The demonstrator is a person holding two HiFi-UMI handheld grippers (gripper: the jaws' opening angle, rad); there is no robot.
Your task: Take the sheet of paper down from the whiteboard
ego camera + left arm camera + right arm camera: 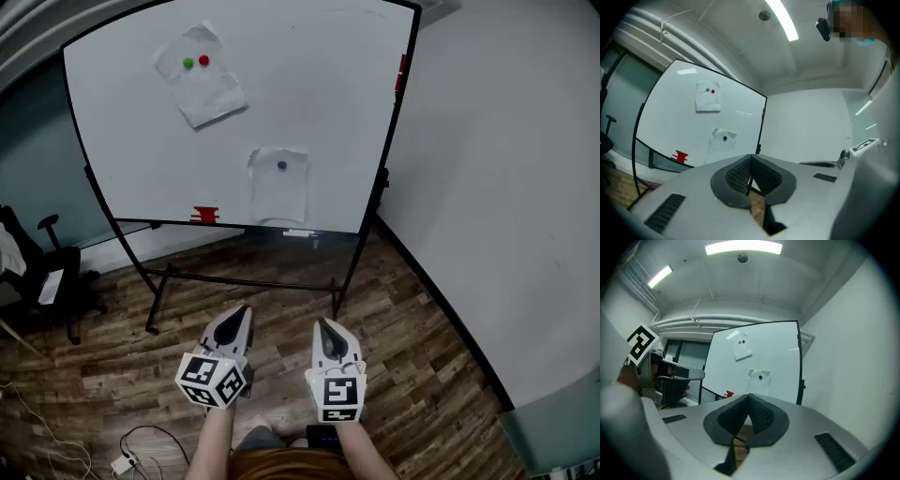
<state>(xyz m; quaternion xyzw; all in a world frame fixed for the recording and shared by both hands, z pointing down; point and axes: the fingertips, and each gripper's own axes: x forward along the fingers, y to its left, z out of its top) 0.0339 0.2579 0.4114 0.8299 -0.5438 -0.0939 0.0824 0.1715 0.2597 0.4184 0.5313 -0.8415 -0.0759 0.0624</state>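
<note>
Sheets: I see two on the whiteboard (328, 94), which stands on a wheeled frame at the far side of the wood floor (403, 309).

1. The upper sheet (200, 75) hangs tilted at the board's top left. A green magnet (187, 63) and a red magnet (203, 60) sit side by side near its top edge.
2. The lower sheet (278, 183) hangs near the board's bottom edge, about mid-width. A single blue magnet (281, 166) sits on its upper part, and its paper looks creased.
3. A red object (204, 215) rests on the bottom rail, left of the lower sheet.

Grippers: I hold both level at the near side, side by side, pointing toward the board.

1. The left gripper (245, 311) has its jaws closed tip to tip, with nothing between them.
2. The right gripper (322, 323) has its jaws fully closed as well, and it is empty.

Relation of sheets to fingers: both sheets are well apart from both grippers, with open floor and the board's frame between them. From the head view, the lower sheet lies far ahead, in line with the gap between the two grippers. In the left gripper view it shows above and slightly left of the closed tips. In the right gripper view it shows just above them. The upper sheet lies higher and further left in every view.

A dark chair (47, 272) stands at the left, beside the board.
</note>
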